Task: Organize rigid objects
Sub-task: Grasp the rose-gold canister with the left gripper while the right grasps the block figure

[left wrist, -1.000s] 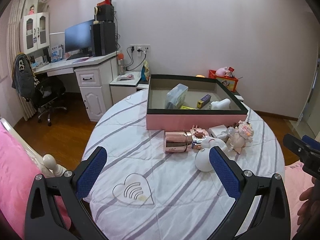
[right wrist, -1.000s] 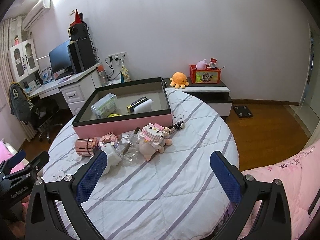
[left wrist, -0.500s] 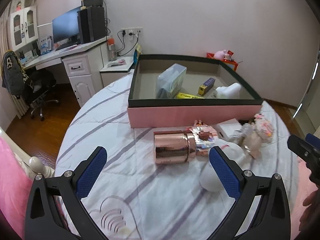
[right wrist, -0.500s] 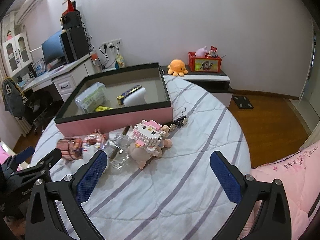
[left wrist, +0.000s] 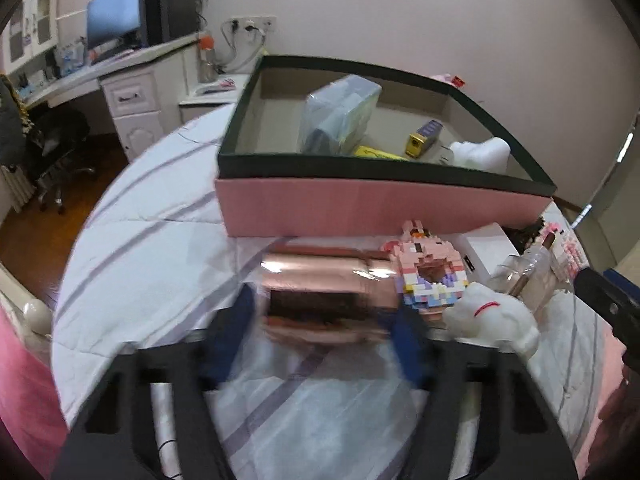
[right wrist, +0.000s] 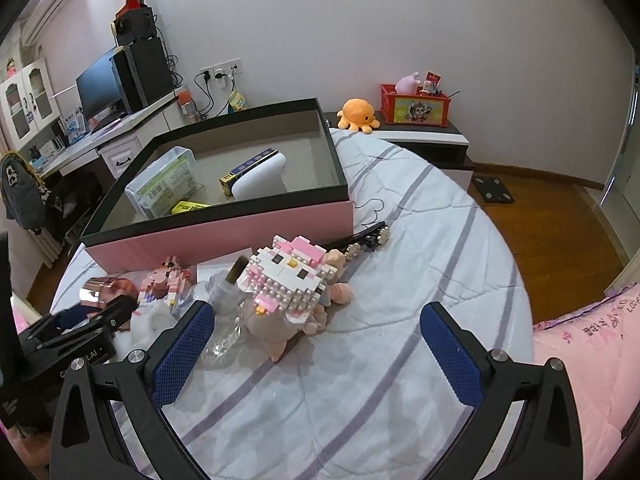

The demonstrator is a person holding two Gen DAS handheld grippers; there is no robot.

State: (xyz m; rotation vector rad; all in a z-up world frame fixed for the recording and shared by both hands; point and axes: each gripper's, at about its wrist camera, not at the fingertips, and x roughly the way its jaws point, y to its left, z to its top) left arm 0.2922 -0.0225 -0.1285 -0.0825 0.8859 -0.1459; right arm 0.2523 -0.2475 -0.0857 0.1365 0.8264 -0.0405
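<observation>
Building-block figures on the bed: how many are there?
2. A small pink one lies beside the rose-gold canister; the white cat-faced one sits right of it. More may hide in the clutter.

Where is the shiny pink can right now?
The rose-gold can lies on its side on the striped bed cover, in front of the pink box and left of the pink brick toy. The closing left gripper has it between its fingers.

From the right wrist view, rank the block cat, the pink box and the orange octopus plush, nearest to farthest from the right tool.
1. Block cat, just ahead of the right tool, left of centre.
2. Pink box, behind it.
3. Orange octopus plush, by the far wall.
</observation>
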